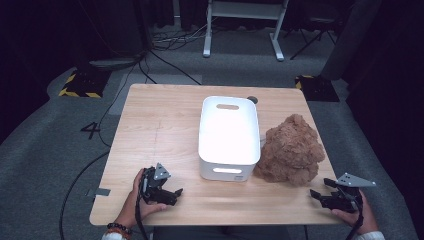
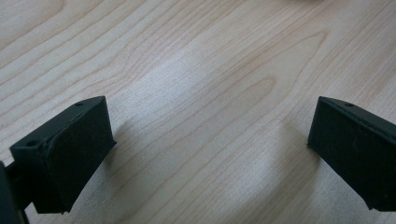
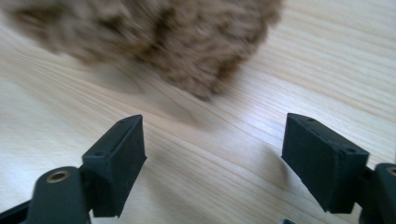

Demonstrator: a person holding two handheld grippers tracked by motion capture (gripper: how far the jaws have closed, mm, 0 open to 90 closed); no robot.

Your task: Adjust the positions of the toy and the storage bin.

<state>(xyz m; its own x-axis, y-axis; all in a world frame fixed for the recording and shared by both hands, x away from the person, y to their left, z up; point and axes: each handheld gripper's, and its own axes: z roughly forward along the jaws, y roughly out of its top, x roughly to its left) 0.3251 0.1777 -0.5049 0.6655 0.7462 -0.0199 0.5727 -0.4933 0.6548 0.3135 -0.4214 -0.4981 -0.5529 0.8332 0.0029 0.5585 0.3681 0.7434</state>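
A white plastic tub [image 1: 229, 137] stands upright in the middle of the wooden table [image 1: 160, 130]. A brown fluffy heap of fabric [image 1: 291, 150] lies against the tub's right side. My left gripper [image 1: 172, 194] rests near the table's front left edge, open, with bare wood between its jaws [image 2: 210, 140]. My right gripper [image 1: 320, 194] sits at the front right corner, open, pointing toward the heap. In the right gripper view the fluffy heap [image 3: 154, 37] lies just beyond the open gripper [image 3: 212, 158], not touching it.
The tub has handle slots at its near and far walls. A small dark round object [image 1: 252, 99] lies behind the tub. Cables run over the grey floor [image 1: 60, 150] at left, and a white desk frame [image 1: 245, 20] stands at the back.
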